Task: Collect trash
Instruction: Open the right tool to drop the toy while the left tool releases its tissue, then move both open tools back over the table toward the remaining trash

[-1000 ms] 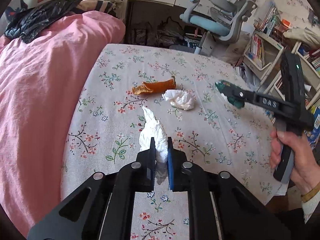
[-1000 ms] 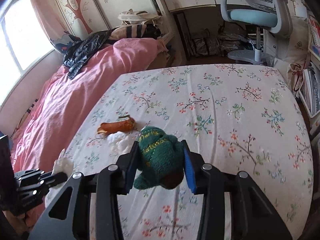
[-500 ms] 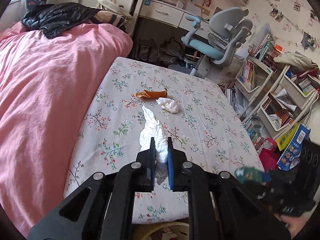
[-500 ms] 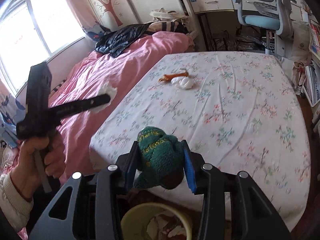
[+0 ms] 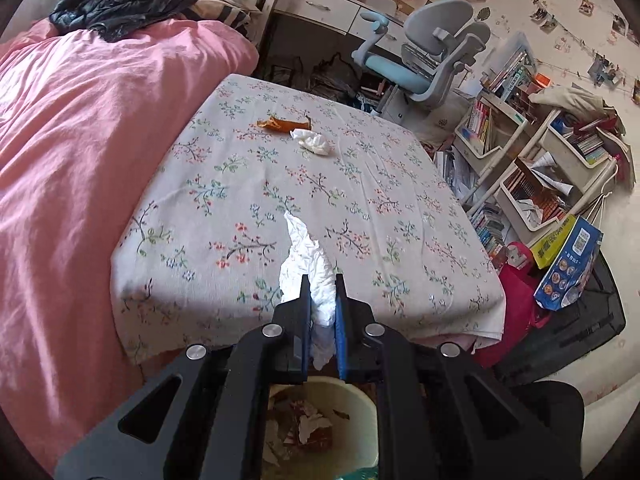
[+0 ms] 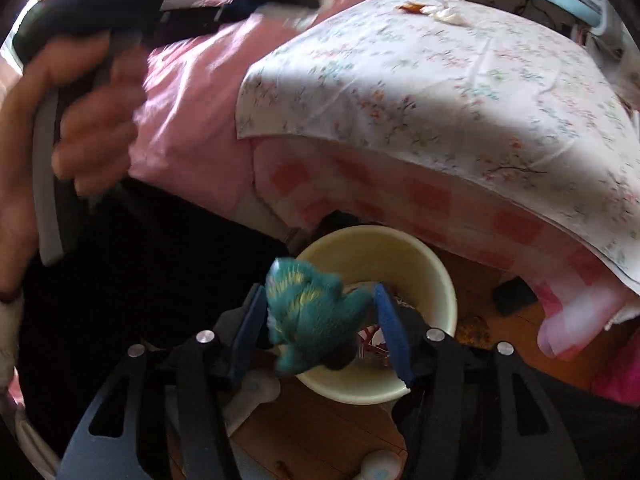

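Right wrist view: right claw (image 6: 320, 312) just spreading, fuzzy green knitted scrap (image 6: 312, 316) loose above cream round plastic bin (image 6: 440, 280) below; release squarely over bin.

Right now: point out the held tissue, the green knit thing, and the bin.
white tissue (image 5: 316, 268), left wrist view, on its bunched middle above the fingers.
green knit item (image 6: 316, 312), right wrist view, on its fuzzy body.
cream bin (image 6: 360, 246), right wrist view, on its far inner wall.

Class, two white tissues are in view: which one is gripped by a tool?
The long tissue, pinched in the left tool. The crumpled tissue lies free beside the orange wrapper.
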### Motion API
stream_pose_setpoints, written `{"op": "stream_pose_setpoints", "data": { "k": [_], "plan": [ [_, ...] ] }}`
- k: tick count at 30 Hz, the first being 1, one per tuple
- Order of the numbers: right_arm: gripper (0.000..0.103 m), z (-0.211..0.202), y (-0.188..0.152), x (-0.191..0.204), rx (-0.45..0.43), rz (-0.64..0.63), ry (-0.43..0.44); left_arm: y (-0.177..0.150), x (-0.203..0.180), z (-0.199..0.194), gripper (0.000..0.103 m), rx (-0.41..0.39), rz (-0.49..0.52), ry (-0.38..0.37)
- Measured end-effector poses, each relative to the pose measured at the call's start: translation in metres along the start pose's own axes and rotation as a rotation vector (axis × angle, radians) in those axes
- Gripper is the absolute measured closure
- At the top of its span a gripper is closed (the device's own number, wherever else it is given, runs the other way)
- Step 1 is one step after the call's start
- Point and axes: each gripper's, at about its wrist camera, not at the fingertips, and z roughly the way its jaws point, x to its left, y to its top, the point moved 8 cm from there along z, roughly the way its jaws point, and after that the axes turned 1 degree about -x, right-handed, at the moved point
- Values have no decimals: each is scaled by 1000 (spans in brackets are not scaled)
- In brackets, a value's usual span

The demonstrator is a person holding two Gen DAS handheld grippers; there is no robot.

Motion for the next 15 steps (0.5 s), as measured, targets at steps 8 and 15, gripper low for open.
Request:
{"op": "stream_pose_setpoints", "data": {
  "k": [8, 15],
  "plan": [
    [29, -91, 62, -41, -325, 49, -170, -70, -13, 4, 93, 188, 49, 20],
    [23, -103, 85, -62, -407, 94, -198, -92, -19, -2, 43, 224, 118, 72]
  ]
}}
